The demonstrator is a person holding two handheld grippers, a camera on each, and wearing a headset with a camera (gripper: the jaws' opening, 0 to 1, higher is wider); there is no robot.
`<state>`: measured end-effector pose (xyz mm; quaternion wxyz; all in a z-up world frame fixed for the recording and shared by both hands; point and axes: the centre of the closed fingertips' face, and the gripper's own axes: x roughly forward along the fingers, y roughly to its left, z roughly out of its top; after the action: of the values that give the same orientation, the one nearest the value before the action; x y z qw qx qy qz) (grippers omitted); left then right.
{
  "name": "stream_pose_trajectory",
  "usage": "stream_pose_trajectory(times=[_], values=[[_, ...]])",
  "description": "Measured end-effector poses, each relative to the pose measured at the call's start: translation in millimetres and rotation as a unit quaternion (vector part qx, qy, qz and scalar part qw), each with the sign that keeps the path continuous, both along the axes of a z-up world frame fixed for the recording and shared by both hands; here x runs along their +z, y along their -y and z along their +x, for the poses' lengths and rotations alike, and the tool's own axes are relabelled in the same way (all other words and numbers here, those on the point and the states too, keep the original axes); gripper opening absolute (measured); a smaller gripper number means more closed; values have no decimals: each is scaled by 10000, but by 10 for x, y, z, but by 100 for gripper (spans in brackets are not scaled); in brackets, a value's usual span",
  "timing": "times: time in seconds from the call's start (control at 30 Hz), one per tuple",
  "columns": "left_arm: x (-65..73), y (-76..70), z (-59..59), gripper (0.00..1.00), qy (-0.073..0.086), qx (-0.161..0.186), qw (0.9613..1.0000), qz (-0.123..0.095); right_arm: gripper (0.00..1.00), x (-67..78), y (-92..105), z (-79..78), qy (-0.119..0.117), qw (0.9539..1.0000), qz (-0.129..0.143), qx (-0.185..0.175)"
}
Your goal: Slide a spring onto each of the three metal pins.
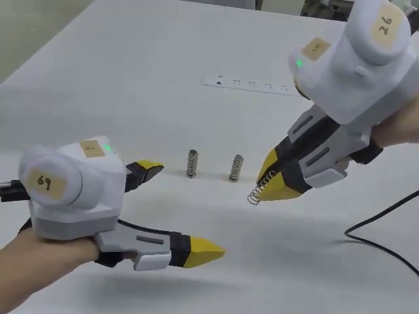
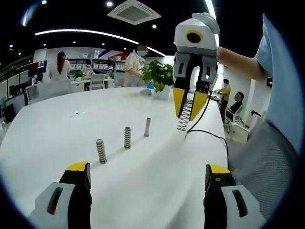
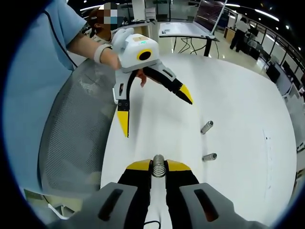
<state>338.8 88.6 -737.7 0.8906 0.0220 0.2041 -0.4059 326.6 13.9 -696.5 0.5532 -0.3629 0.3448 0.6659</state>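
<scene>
A big white counter [image 1: 131,65], wide and flat. Over its near left part, the left hand-held gripper [image 1: 185,208], yellow tips spread far apart with nothing between them. Up on the right, the right hand-held gripper [image 1: 265,186], tilted down, tips squeezed tight on a small spring [image 1: 256,193] sticking out below them. Farther back on the counter, a long white power strip [image 1: 252,84]. By the right side, a thin black cable [image 1: 380,229] lying in a curve. Between the two grippers, standing up side by side, the first pin [image 1: 192,163] and the second pin [image 1: 236,168], each with a spring of its own already around it. In the left gripper view, next in the same row, the third pin [image 2: 147,127], bare as far as can be told, near the held spring.
</scene>
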Motion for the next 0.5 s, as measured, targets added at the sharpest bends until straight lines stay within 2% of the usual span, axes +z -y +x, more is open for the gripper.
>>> stream_pose_trajectory(times=[0.17, 0.5], values=[[-14, -127, 31, 98, -31, 118, 9999, 69, 7, -3, 65, 42, 13, 10000, -56, -21], [-46, -169, 45, 98, -81, 104, 9998, 163, 7, 14, 207, 233, 121, 9997, -228, -53]])
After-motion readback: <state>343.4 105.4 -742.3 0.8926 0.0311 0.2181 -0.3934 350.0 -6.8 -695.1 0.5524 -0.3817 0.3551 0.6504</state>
